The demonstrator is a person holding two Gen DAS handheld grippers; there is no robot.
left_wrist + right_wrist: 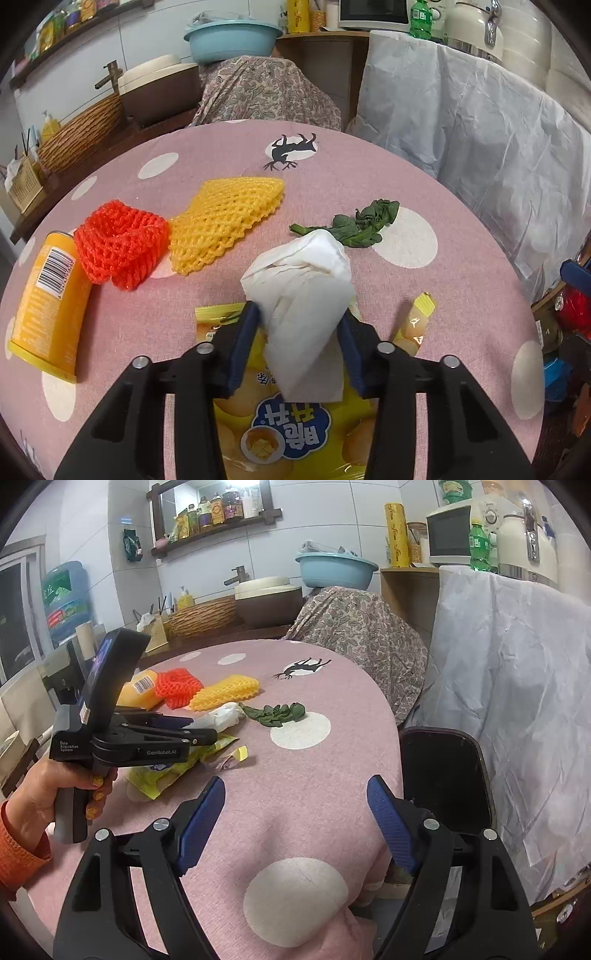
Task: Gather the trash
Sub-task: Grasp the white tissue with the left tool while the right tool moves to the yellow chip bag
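A crumpled white tissue (303, 280) lies on top of a yellow snack bag (295, 435), and my left gripper (299, 310) is shut on it, both blue pads pressing its sides. Spread over the pink dotted tablecloth (461, 295) are a yellow can (48, 306) on its side, a red foam net (120, 245), a yellow foam net (229, 221), a wilted green leaf (362, 223) and a small yellow wrapper (417, 321). From the right wrist view the left gripper (195, 725) points at the tissue (221, 716). My right gripper (295, 794) is open over the table's near edge, holding nothing.
A black chair (443, 775) stands by the table's right edge, with a white sheet-covered unit (517, 683) behind it. Beyond the table's far side sits a paisley-covered object (362, 627). A hand (40, 797) in an orange sleeve holds the left gripper.
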